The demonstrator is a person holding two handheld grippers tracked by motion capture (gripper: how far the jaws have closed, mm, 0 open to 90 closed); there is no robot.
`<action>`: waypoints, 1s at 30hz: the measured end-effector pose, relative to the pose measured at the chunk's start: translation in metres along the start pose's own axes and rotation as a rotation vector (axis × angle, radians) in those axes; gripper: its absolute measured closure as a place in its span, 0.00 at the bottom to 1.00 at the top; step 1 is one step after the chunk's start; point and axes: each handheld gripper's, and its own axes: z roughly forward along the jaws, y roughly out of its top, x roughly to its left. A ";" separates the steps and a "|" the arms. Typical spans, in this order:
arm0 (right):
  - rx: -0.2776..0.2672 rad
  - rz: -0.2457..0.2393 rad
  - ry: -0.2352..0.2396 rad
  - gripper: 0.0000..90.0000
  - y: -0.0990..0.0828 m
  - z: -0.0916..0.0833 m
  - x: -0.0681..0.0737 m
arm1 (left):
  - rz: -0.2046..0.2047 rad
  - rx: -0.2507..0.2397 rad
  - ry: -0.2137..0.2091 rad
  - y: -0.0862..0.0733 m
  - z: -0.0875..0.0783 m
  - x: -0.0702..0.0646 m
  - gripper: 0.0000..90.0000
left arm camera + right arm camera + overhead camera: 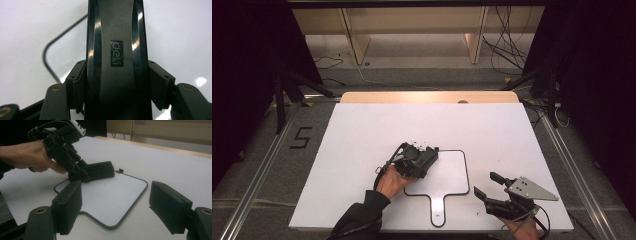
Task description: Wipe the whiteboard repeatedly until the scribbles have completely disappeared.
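A black stapler [116, 30] with a "deli" badge lies between the jaws of my left gripper [117, 85], whose pads press on both of its sides. In the high view the left gripper [419, 162] sits on the upper left corner of a white paddle-shaped board [449, 180] with a black rim, and the stapler [429, 156] points right. The right gripper view shows the stapler [100, 170] resting on the board [112, 200] with the left gripper [77, 173] tilted down onto it. My right gripper [487, 184] hovers open off the board's lower right, nothing between its fingers [67, 205].
The board lies on a white tabletop [362, 130] with a wooden strip [427, 97] along its far edge. The board's handle [438, 210] points to the near edge. Cables [507, 50] trail on the floor behind, and a "5" mark [301, 137] lies left of the table.
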 end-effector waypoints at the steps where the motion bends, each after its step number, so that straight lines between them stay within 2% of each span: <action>1: -0.001 -0.002 0.000 0.30 0.000 0.000 0.000 | 0.007 -0.003 -0.006 -0.001 -0.001 -0.003 0.45; 5: -0.002 -0.002 0.001 0.30 0.000 0.000 0.001 | 0.048 0.004 -0.029 -0.008 -0.005 -0.017 0.45; 8: -0.004 -0.002 0.001 0.30 0.000 0.000 0.001 | 0.063 0.004 -0.033 -0.012 -0.007 -0.020 0.45; 17: -0.003 -0.001 -0.002 0.30 0.000 -0.001 0.000 | 0.061 0.010 -0.034 -0.023 -0.014 -0.016 0.45; 22: -0.004 -0.002 -0.003 0.30 0.000 -0.001 0.001 | 0.059 0.017 -0.020 -0.026 -0.016 -0.013 0.45; 30: -0.003 -0.001 -0.003 0.30 0.000 -0.001 0.000 | 0.039 0.019 -0.002 -0.024 -0.016 -0.007 0.44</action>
